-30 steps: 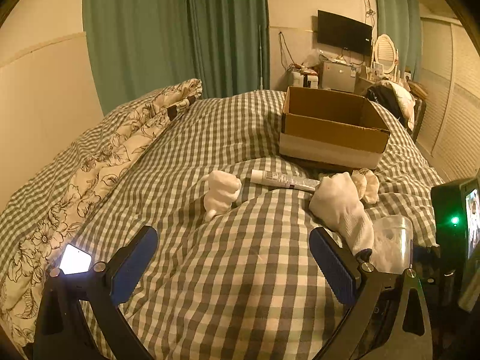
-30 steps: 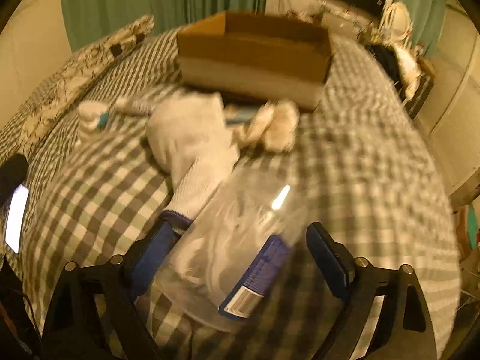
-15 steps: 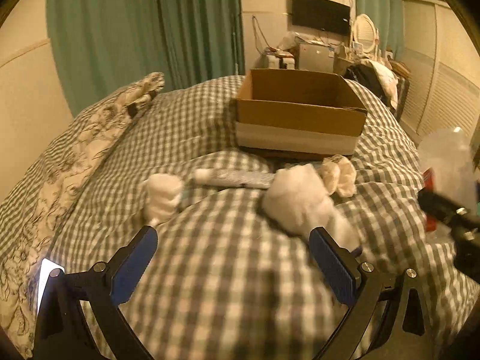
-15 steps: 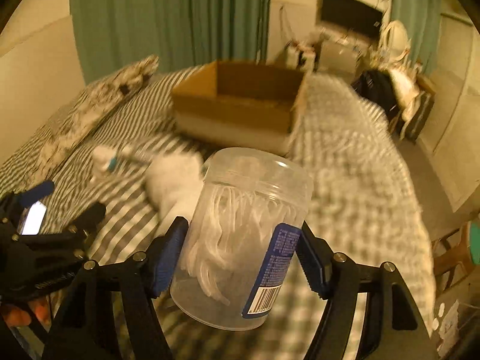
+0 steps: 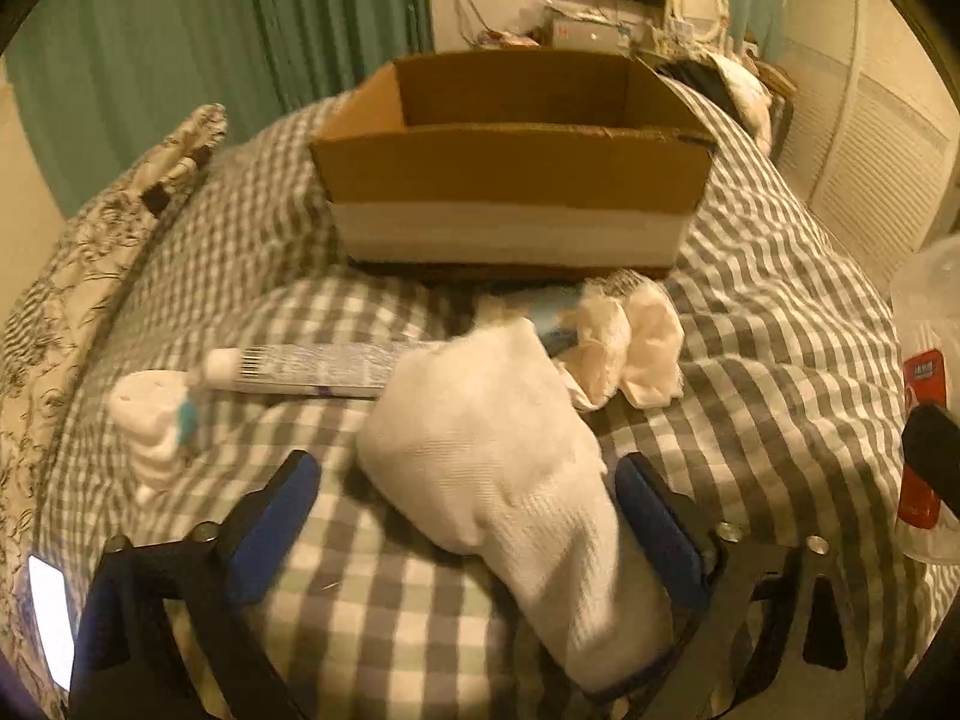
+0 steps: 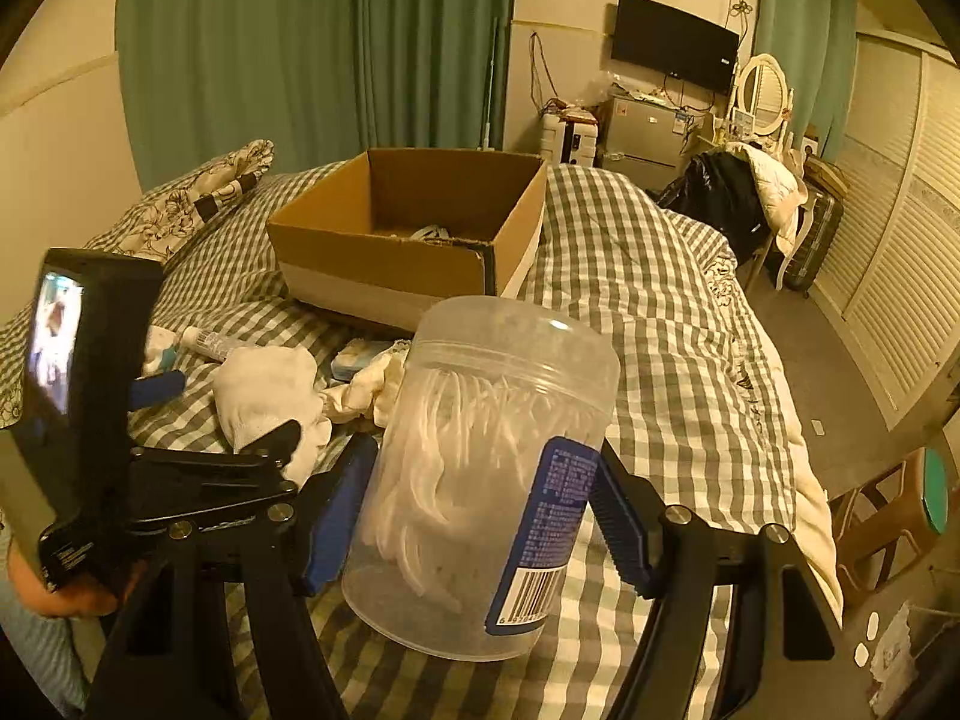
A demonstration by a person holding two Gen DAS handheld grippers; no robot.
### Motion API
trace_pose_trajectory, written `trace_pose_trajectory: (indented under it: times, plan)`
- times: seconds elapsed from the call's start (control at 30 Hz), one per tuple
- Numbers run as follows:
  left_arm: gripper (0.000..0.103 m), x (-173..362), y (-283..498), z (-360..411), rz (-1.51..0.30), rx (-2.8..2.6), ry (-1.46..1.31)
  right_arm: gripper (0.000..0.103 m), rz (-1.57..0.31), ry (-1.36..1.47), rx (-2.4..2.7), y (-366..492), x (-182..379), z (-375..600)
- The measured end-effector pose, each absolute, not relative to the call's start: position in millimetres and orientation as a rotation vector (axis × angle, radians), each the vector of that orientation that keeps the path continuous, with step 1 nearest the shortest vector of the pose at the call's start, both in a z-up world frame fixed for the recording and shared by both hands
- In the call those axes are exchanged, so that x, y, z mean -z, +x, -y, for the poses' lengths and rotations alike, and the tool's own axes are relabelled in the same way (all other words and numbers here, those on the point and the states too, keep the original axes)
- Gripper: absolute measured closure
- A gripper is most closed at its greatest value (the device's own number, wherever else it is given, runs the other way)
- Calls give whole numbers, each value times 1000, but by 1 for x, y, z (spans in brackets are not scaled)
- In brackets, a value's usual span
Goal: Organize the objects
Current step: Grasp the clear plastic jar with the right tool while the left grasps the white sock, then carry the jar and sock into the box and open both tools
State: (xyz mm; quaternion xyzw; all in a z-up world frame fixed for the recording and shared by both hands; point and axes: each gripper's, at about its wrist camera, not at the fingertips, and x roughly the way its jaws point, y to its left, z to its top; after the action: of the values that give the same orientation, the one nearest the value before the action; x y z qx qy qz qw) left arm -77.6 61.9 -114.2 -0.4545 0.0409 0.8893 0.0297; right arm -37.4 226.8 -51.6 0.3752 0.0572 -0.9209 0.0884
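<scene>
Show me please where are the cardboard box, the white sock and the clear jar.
cardboard box (image 5: 516, 168), left wrist view, front wall.
white sock (image 5: 480, 438), left wrist view, middle of the foot part.
clear jar (image 6: 474, 468), right wrist view, side wall.

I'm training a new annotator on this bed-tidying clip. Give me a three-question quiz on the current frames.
1. True or false: the right gripper is shut on the clear plastic jar of white sticks.
2. Which item lies between the left gripper's open fingers: (a) the white tube with a barcode, (b) the white knitted sock, (c) the crumpled cream cloth?
3. Fill in: the brown cardboard box sits on the grey-and-white ____ blanket.

Key: 1 true; 2 b; 3 checked.
</scene>
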Motion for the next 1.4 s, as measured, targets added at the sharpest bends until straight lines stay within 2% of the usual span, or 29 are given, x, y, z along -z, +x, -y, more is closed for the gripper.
trace_pose_trajectory:
  times: [0.17,0.3,0.63,0.97,1.13,1.4]
  plan:
    - [40,117,-74,-62,-103,-2692,-1387,34,-164,1107,2733,-37,51,-224]
    - [48,103,-62,-56,-78,-2696,-1345,34,-169,1082,2738,-31,45,-224]
    - [51,21,-38,-35,-24,-2809,-1113,35,-226,913,2780,-20,-3,-214]
    - [51,-60,-65,-17,-10,-2878,-895,35,-276,755,2763,-51,-56,-203]
    - [51,-79,-107,-18,-53,-2908,-841,35,-244,711,2754,-96,-79,-199]
    - [51,-72,-188,-25,-99,-2916,-853,36,-238,692,2739,-166,-90,-186]
